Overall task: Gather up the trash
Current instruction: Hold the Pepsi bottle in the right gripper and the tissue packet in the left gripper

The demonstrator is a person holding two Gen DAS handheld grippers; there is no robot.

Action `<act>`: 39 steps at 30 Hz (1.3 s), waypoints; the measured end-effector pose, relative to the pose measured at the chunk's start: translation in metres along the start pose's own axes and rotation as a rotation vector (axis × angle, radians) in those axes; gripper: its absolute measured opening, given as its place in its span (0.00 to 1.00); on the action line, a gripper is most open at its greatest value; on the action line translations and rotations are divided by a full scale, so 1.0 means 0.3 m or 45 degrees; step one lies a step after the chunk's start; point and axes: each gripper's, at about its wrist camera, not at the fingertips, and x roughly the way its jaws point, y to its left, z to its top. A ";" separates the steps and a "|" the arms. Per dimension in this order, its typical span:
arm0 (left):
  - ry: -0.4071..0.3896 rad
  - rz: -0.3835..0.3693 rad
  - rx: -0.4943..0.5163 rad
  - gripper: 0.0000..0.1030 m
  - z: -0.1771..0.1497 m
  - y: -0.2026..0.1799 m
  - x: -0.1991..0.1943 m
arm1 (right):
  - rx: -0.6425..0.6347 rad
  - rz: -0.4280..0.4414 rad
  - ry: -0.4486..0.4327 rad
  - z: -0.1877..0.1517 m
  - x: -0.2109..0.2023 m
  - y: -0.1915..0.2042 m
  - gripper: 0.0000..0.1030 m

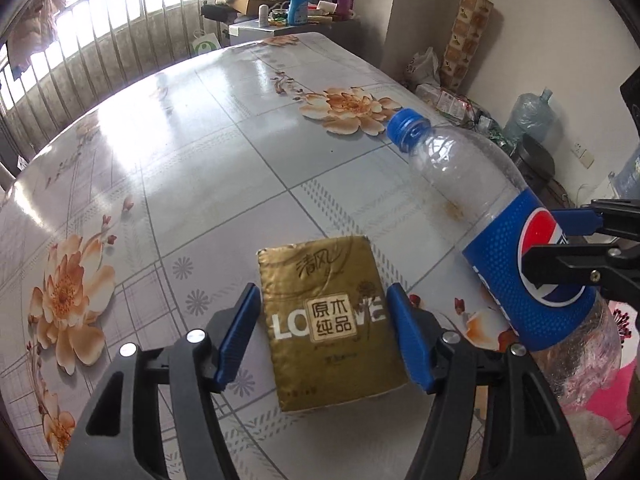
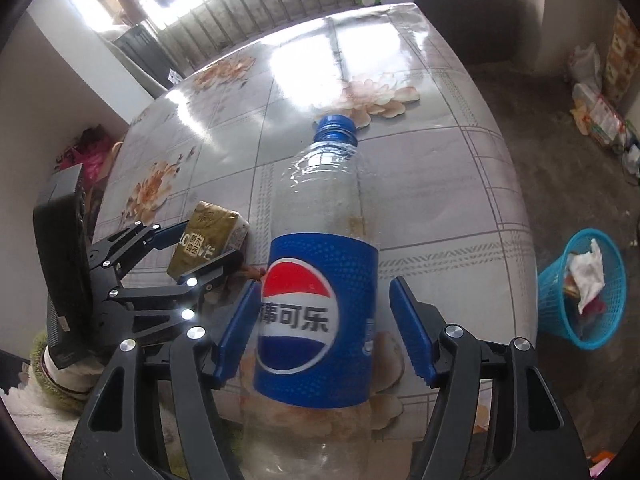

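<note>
Our left gripper brackets the tissue pack, our right gripper the Pepsi bottle, jaws apart, neither clamped; nothing is binned in the blue basket yet

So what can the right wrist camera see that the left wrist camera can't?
Only the right wrist view shows the turquoise plastic mesh waste basket on the floor, with crumpled white paper inside. Only the left wrist view shows the big clear water jug by the wall. Both show the flowered tablecloth, the gold tissue pack between the left gripper's fingers, and the empty clear Pepsi bottle between the right gripper's fingers.
</note>
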 end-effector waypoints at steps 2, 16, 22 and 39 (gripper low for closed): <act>-0.008 -0.001 0.013 0.56 -0.003 -0.005 -0.003 | 0.011 0.040 0.024 -0.006 -0.001 -0.024 0.63; -0.013 0.021 0.032 0.56 -0.009 -0.053 0.002 | 0.104 0.074 0.066 -0.029 0.041 -0.059 0.63; -0.017 0.037 0.050 0.56 -0.014 -0.067 0.003 | 0.135 0.076 0.068 -0.035 0.049 -0.060 0.63; -0.021 0.064 0.076 0.56 -0.022 -0.091 0.005 | 0.141 0.069 0.087 -0.008 0.048 -0.045 0.65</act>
